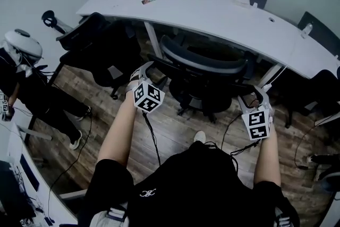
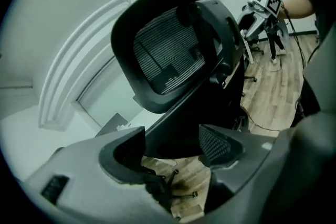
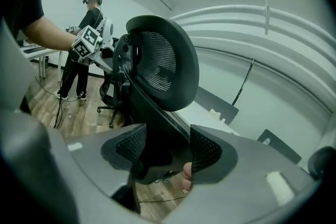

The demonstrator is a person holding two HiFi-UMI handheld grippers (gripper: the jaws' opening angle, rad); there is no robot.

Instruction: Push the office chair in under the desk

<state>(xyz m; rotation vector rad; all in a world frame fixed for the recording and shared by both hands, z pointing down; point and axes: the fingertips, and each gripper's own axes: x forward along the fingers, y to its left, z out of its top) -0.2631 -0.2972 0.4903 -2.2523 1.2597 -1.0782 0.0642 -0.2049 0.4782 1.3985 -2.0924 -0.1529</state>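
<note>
Wooden floor (image 1: 172,141) bearing office chair (image 1: 204,80) and cables (image 1: 152,138); curved white desk (image 1: 212,13).

Black mesh-backed office chair (image 1: 206,67), smooth matt white desk (image 1: 212,13), grained wood-plank floor (image 1: 175,138)

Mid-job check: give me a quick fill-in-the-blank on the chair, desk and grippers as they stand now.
1. The office chair stands before a curved ____ desk.
2. The left gripper is ____, not shut.
3. Between the jaws of the right gripper, which stand apart, is the back of the ____.
4. The floor is of ____ planks.
Missing words: white; open; chair; wood.
</note>
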